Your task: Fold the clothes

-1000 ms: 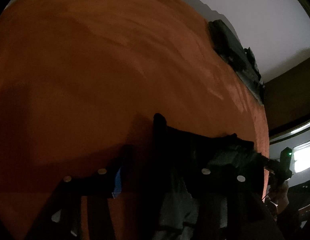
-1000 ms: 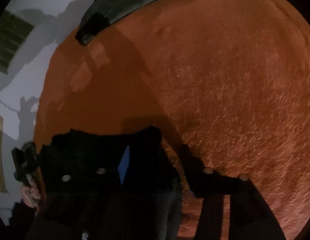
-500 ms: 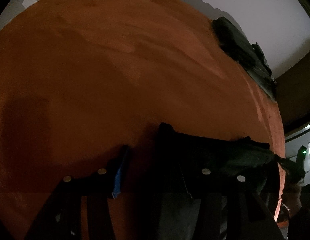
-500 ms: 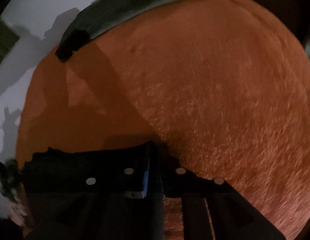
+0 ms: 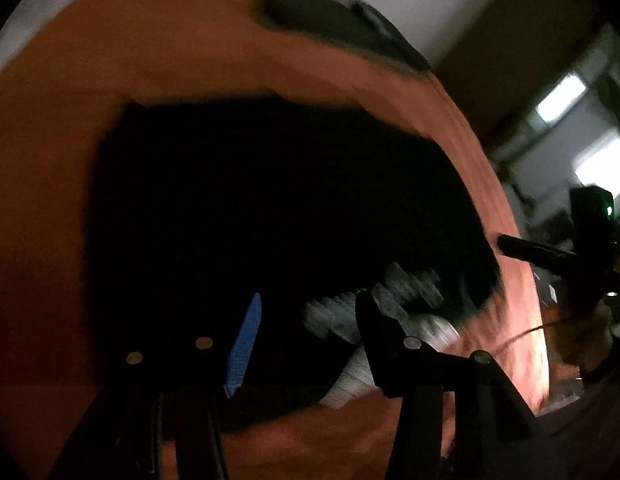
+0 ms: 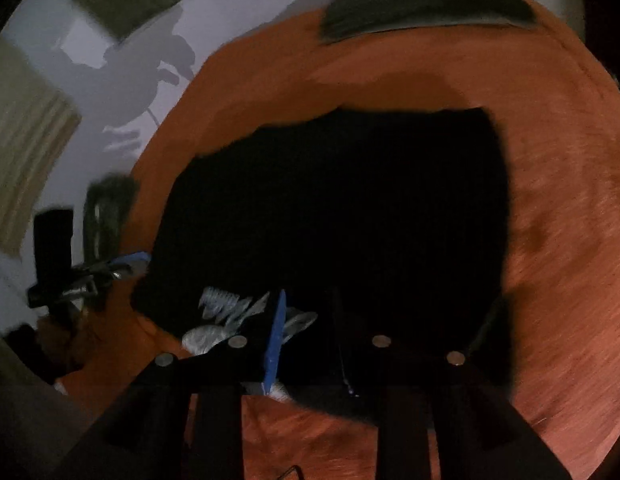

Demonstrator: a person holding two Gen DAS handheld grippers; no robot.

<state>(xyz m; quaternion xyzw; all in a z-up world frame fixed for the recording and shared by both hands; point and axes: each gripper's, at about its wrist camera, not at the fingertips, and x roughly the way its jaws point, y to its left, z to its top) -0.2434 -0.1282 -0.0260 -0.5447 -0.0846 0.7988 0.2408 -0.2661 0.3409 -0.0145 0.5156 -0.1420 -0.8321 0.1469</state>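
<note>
Both grippers have pulled back from the black garment (image 5: 270, 208), which now lies spread across the orange blanket (image 5: 150, 60) instead of hanging bunched at their fingertips.

Seen from the left gripper (image 5: 306, 344), the garment fills the blanket's middle as a flat, roughly square dark sheet, with a pale ribbed lining (image 5: 390, 304) turned out at its near edge. Its jaws stand apart above that edge, and whether they pinch cloth cannot be told in the blur. The right gripper (image 6: 322, 340) has its jaws opening over the same near edge, with dark cloth lying between them. A dark folded pile (image 6: 422, 0) sits at the blanket's far edge, against a white wall (image 6: 230, 0). The blanket looks fuzzy, and the room is dim.
</note>
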